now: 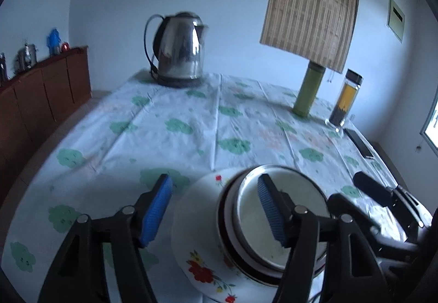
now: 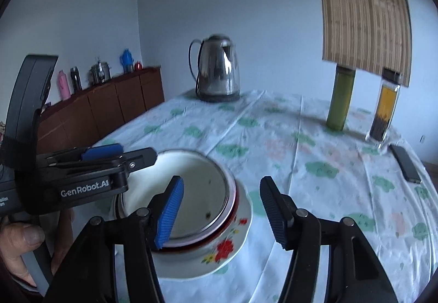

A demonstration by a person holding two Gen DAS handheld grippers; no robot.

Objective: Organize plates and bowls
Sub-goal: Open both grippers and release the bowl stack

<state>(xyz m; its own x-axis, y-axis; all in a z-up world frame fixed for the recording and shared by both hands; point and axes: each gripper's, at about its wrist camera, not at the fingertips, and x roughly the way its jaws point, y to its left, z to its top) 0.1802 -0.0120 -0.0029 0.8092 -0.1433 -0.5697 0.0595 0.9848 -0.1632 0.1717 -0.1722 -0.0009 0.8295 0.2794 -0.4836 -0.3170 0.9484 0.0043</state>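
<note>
A stack sits on the table near me: a white plate with red flowers [image 1: 197, 256] [image 2: 232, 245] at the bottom, a red-rimmed bowl [image 1: 227, 234] [image 2: 235, 210] on it, and a white metal-rimmed bowl [image 1: 246, 210] [image 2: 202, 193] nested on top. My left gripper [image 1: 216, 210] is open, straddling the stack's left rim. My right gripper [image 2: 221, 210] is open, straddling the stack's right rim. Neither holds anything. The left gripper also shows in the right wrist view [image 2: 109, 155], above the stack's left side.
A steel kettle [image 1: 178, 51] [image 2: 216, 70] stands at the table's far edge. A green flask [image 1: 308, 89] [image 2: 340, 98] and a glass tea bottle [image 1: 345, 100] [image 2: 383, 111] stand far right, with a phone [image 1: 358, 143] [image 2: 405, 163] beside them. A wooden cabinet [image 1: 41, 95] is at left.
</note>
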